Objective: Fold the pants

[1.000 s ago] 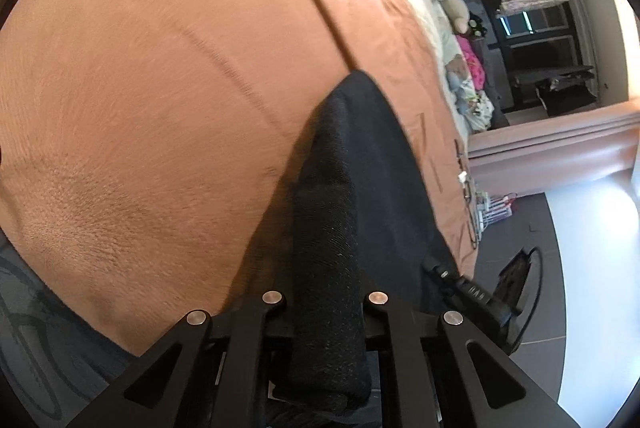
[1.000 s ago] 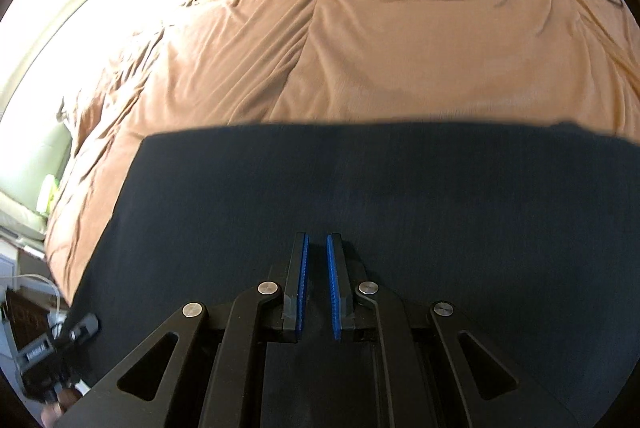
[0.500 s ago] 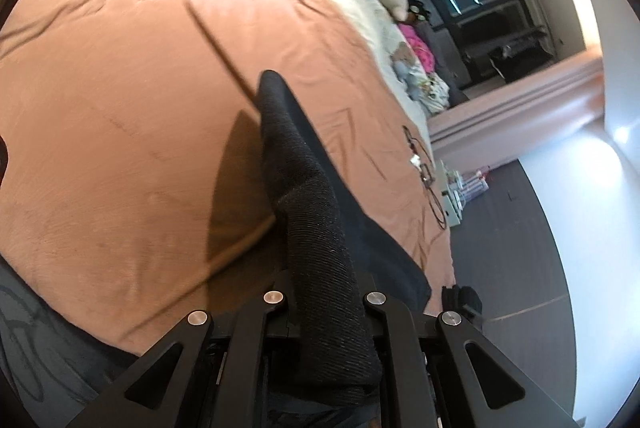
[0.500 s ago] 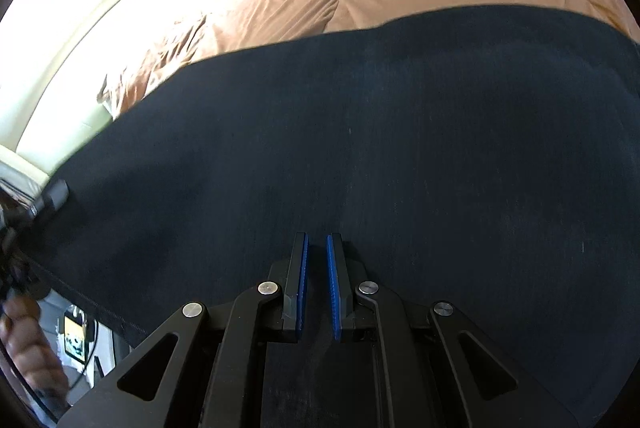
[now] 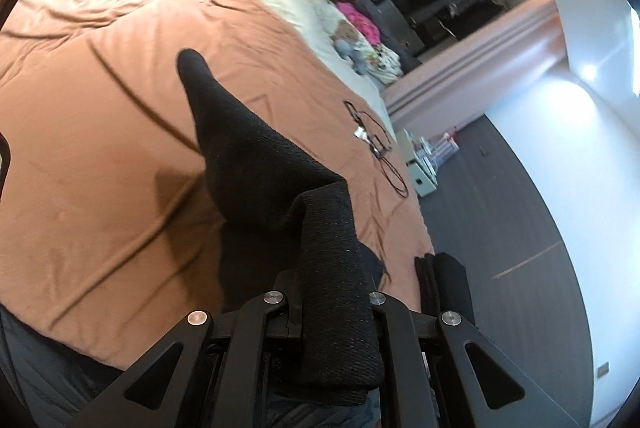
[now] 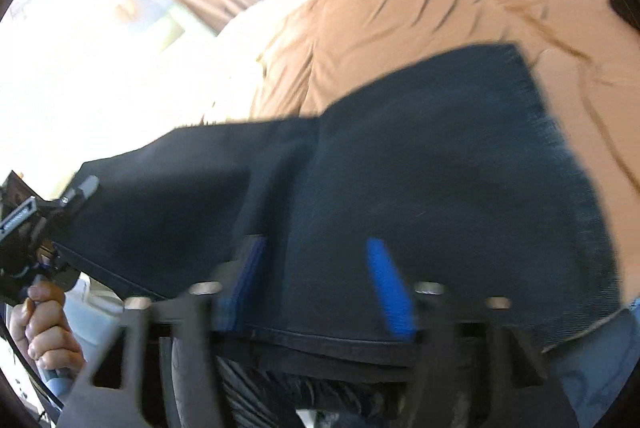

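Note:
The black pants (image 5: 256, 164) hang lifted over the brown bed cover (image 5: 100, 148), one corner stretched out far from me. My left gripper (image 5: 332, 292) is shut on a thick bunched fold of them; the cloth hides its fingertips. In the right wrist view the pants (image 6: 440, 156) spread wide and dark across the middle. My right gripper (image 6: 320, 276) has its jaws opening, and the blue pads (image 6: 388, 288) stand apart with cloth between them, not pressing it. At far left a hand (image 6: 44, 324) holds the left gripper (image 6: 76, 192) at the pants' edge.
A black cable with small white parts (image 5: 376, 148) lies on the bed cover near its right edge. Stuffed toys and clothes (image 5: 352, 28) pile up at the head end. A white box (image 5: 420, 172) stands on the dark floor (image 5: 520, 248) beside the bed.
My right gripper's jaws went from shut to wide apart, letting go of the cloth. The left gripper rose and rolled, pulling the pants up and away from the bed cover.

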### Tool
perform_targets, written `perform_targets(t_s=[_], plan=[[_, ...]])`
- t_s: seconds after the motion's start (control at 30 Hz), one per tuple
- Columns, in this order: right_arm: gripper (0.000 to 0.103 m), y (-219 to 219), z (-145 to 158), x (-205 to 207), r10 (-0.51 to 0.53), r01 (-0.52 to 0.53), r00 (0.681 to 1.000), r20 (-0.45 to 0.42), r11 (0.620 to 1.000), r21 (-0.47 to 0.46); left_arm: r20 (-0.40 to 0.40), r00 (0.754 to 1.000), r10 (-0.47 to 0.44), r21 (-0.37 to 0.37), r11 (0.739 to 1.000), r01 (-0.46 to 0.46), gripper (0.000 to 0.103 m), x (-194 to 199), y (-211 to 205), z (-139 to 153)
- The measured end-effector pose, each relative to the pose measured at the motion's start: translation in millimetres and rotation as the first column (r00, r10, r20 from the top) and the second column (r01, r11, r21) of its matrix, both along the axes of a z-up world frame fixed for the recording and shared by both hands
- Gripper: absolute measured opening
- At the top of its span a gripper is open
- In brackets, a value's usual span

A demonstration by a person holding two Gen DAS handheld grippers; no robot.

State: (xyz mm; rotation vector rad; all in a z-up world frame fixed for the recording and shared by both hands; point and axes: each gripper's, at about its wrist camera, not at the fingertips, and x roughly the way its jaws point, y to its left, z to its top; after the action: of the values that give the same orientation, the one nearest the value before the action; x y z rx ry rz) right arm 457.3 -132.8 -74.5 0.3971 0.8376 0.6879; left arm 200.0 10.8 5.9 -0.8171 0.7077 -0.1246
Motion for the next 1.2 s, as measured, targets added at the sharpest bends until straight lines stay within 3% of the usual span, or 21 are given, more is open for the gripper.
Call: perform_targets(t_s=[0.3, 0.67, 0.93, 1.2], plan=[[0.064, -75.1, -5.9, -1.3, -0.076, 0.075, 0.997, 0.005, 0.993, 0.091, 0.003, 0.996, -0.093, 0.052, 0.994, 0.093, 0.01, 27.5, -51.8, 10.3], [0.064, -131.6, -31.2, -9.4, -0.147, 0.146, 0.989, -0.008, 0.977, 0.152, -0.049, 0.978, -0.205, 0.103, 0.972, 0.209, 0.01, 68.8, -125.7, -4.9], [0.064, -164.4, -39.7, -14.5, -0.185, 0.189, 0.982, -0.039, 0.967, 0.168, -0.131, 0.946, -0.296, 0.119, 0.943, 0.312, 0.01, 108.5, -180.1, -37.8], [0.064, -189.6, -48.1, -15.6, -0.22, 0.23, 0.973, -0.072, 0.959, 0.165, -0.257, 0.893, -0.37, 0.086, 0.911, 0.402, 0.01, 130.0, -218.2, -94.0]])
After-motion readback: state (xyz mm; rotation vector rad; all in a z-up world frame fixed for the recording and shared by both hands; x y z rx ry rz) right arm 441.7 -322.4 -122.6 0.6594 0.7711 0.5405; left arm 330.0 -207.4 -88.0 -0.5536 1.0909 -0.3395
